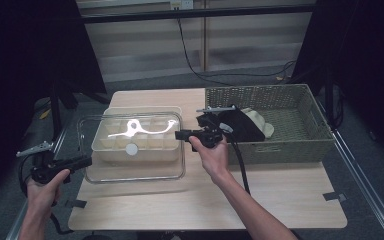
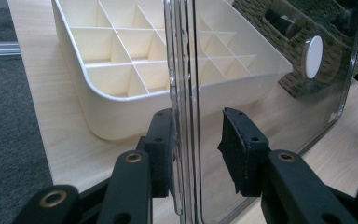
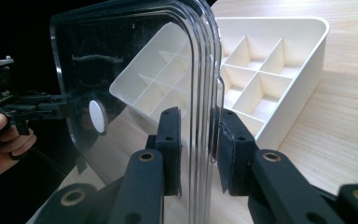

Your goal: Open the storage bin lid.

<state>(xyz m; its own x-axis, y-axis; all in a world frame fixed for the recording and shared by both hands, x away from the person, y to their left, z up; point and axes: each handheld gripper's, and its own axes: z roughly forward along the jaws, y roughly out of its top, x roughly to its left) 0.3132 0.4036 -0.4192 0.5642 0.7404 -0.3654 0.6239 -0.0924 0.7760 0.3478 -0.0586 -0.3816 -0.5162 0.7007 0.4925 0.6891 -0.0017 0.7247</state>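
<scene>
From above, my left gripper [image 1: 82,161] and right gripper [image 1: 181,134] hold a clear lid [image 1: 132,172] over the cream divided tray [image 1: 135,142]; a wicker basket [image 1: 300,140] stands close right. Left gripper view: one pad touches the lid's rim [image 2: 186,93], the other stands apart. Right gripper view: both pads pinch the rim [image 3: 205,93], bare table [image 3: 345,116] beyond.

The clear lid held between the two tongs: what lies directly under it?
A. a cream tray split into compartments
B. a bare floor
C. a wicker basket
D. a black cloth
A: in the high view the clear lid hangs over the cream tray, whose compartments show through it.
</scene>
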